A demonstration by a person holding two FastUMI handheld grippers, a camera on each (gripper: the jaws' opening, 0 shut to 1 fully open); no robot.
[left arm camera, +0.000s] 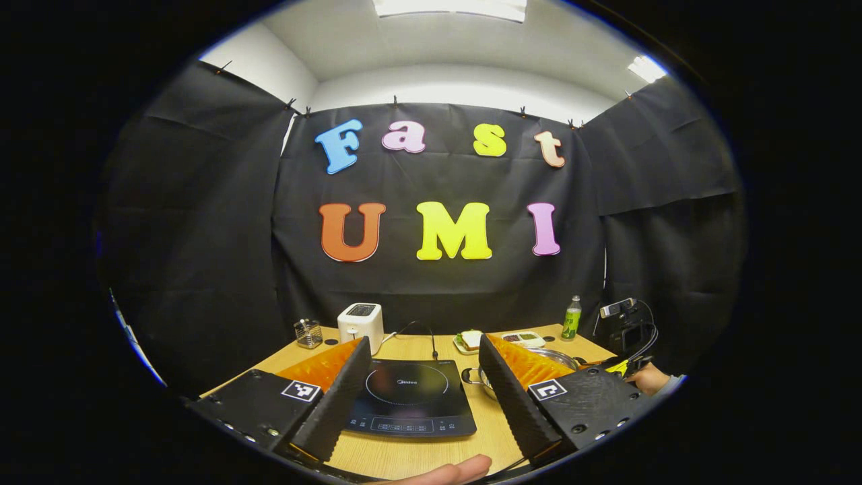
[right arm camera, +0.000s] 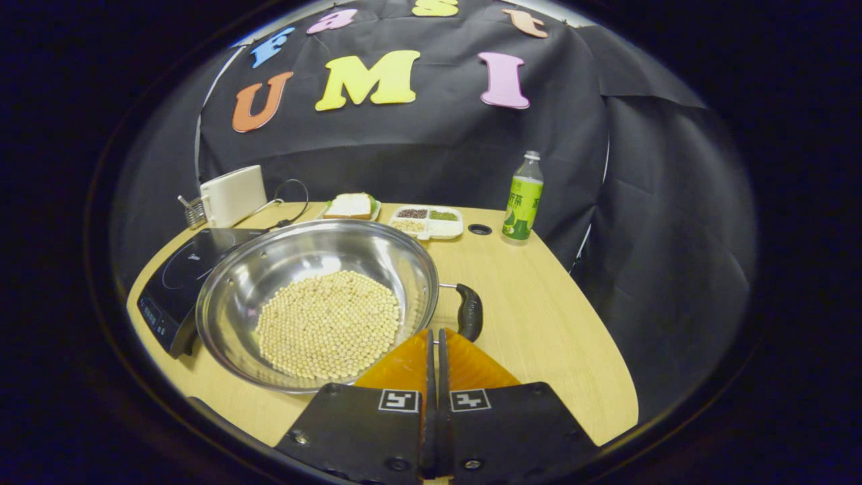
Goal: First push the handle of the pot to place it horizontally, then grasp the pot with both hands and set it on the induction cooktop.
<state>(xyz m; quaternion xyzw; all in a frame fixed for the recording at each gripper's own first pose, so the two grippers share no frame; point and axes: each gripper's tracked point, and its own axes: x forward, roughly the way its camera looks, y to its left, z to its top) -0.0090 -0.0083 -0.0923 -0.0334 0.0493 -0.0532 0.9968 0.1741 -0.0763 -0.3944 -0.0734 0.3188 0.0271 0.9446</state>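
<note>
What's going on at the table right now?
A person holds two grippers. The right gripper, fingers together, sits by the black side handle of the steel pot of pale beans, not touching it. The left gripper hangs open before the black induction cooktop. The pot stands beside the cooktop.

Black cloth walls (left arm camera: 202, 236), white ceiling (left arm camera: 438, 60) with lights, wooden table (right arm camera: 539, 323).

Bare table (right arm camera: 539, 323) is seen right of the pot (right arm camera: 316, 303). The cooktop (right arm camera: 175, 283) is pressed against its left side. The back edge is blocked by a bottle (right arm camera: 523, 197) and toaster (right arm camera: 232, 194).
</note>
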